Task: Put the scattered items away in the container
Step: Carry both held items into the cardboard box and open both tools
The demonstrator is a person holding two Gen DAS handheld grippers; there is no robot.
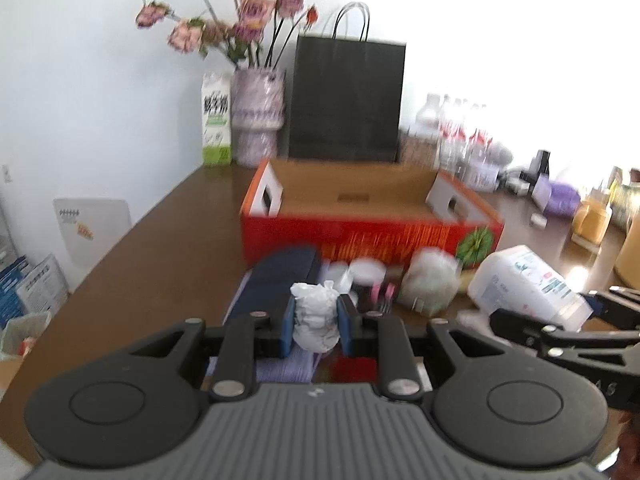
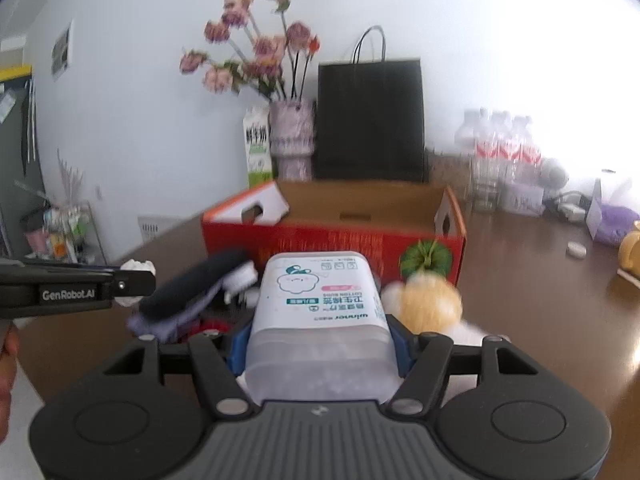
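Observation:
My left gripper [image 1: 316,322] is shut on a crumpled white paper wad [image 1: 314,316], held above the clutter. In the right wrist view the same gripper [image 2: 132,282] comes in from the left with the wad [image 2: 138,267] at its tip. My right gripper [image 2: 318,346] is shut on a white cotton-swab box [image 2: 318,312] with a teal label; that box [image 1: 524,284] also shows at the right of the left wrist view. Ahead stands the open red cardboard box [image 1: 368,236] [image 2: 332,240], its brown inside bare. A dark case [image 1: 276,280], small jars and a round pale bundle [image 1: 432,282] lie before it.
Behind the red box stand a black paper bag [image 1: 346,98], a vase of pink flowers [image 1: 258,116] and a milk carton [image 1: 217,120]. Water bottles [image 1: 464,136] and small items crowd the table's right side. A yellow round thing [image 2: 430,300] lies beside the swab box.

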